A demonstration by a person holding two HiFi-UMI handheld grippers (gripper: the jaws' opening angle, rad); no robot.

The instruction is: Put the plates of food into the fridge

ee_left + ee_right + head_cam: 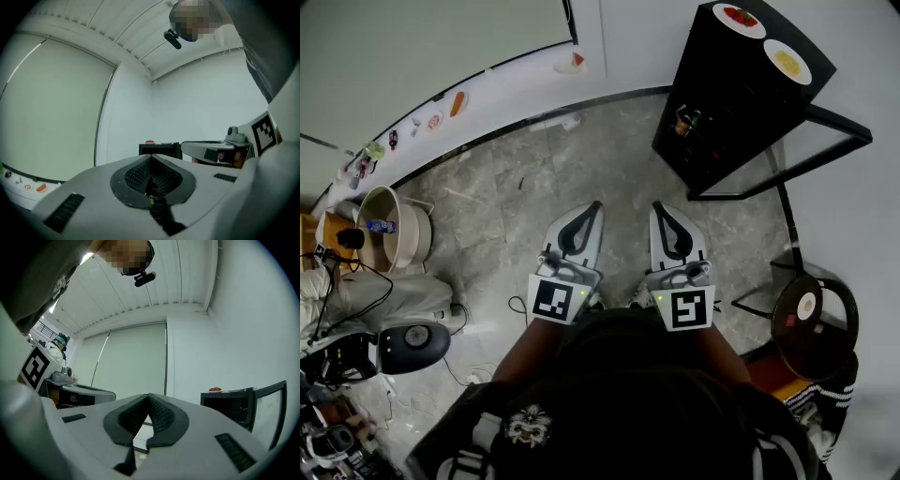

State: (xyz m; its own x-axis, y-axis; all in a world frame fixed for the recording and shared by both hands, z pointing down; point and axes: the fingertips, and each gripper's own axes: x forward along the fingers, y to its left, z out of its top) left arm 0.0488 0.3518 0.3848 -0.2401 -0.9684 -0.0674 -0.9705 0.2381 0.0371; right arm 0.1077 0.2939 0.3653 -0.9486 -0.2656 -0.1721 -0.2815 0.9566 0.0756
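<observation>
Left gripper (596, 208) and right gripper (657, 207) both pinched closed, empty; nothing started. Plates (719, 12) wait ahead-right atop the fridge (722, 112), so he'll likely reach there next.

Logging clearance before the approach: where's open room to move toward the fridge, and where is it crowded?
Bare floor stretches up to the fridge, bordered by the white ledge. The fridge top is mostly taken by two plates. Crowded: tub and gear at left, round stand at right.

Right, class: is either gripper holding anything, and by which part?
Nothing is held: the left gripper and right gripper are both shut and empty. The red-food plate and yellow-food plate sit untouched on the fridge.
</observation>
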